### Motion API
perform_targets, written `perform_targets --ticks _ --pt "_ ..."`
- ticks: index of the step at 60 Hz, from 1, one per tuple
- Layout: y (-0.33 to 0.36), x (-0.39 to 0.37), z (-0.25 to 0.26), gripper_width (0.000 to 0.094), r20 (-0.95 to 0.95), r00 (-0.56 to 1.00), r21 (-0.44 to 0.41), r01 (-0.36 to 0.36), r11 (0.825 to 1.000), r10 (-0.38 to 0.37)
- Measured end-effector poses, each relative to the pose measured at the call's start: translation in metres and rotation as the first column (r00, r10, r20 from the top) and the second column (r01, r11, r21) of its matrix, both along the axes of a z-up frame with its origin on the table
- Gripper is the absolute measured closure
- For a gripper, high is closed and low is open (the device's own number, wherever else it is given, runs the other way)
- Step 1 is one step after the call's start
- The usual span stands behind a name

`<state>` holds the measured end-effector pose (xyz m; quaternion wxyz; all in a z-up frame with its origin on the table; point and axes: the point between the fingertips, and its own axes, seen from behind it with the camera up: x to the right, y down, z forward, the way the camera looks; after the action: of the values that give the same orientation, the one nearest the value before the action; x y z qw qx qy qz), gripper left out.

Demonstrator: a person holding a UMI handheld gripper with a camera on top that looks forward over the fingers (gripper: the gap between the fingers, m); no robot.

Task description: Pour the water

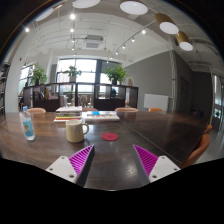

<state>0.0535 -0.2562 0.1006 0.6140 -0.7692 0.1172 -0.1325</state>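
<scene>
Holding your jaws level over the table, wide open, empty; mug and bottle ahead-left, beyond them.

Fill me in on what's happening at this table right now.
A hand-held claw hovers open over a dark wooden table, holding nothing. Ahead of its fingers, off to the left, stand a pale mug and, farther left, a clear water bottle. A small red item lies just beyond the fingers. Nothing has been picked up yet, so pouring has not started.
</scene>
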Motion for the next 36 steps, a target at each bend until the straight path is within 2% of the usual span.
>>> perform_targets --ticks 8,18,25,36 --pt "0.002 -0.025 0.002 0.0176 0.006 0.999 0.000 -0.032 0.999 0.032" --pt "0.021 -0.130 0.000 0.0177 -0.045 0.987 0.046 -0.153 0.987 0.155" --pt "0.042 -0.216 0.002 0.0171 -0.083 0.955 0.089 -0.278 0.956 0.286" --pt "0.090 -0.330 -0.002 0.0173 -0.093 0.883 0.092 -0.452 0.887 0.460"
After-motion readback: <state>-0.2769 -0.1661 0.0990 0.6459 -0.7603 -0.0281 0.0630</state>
